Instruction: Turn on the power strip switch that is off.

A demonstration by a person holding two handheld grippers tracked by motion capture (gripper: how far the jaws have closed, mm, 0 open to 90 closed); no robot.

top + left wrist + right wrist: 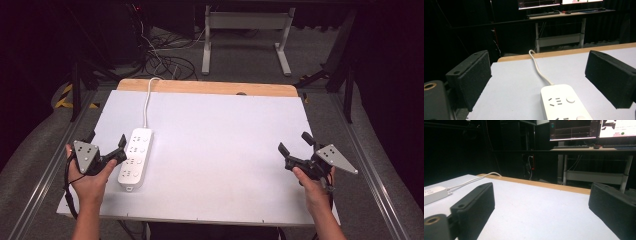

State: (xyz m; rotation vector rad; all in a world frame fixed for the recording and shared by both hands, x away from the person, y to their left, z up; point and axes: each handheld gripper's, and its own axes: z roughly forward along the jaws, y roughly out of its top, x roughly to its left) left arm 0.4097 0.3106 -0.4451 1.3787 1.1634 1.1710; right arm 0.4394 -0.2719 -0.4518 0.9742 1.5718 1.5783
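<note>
white power strip (135,158) lies near the table's (225,150) left edge, cord (147,102) running to the far edge. left gripper (106,146) beside it and right gripper (296,145) near the right edge both released, jaws spread.

A white power strip (135,158) lies flat on the pale desk (220,145), just beside the left tool (106,146) and well apart from the right tool (295,145). Its white cord (147,100) runs away from the left tool, over the desk's wooden far edge (210,87). Beyond that edge stands a white-legged table (247,37), with tangled cables (165,60) on the floor.
</note>
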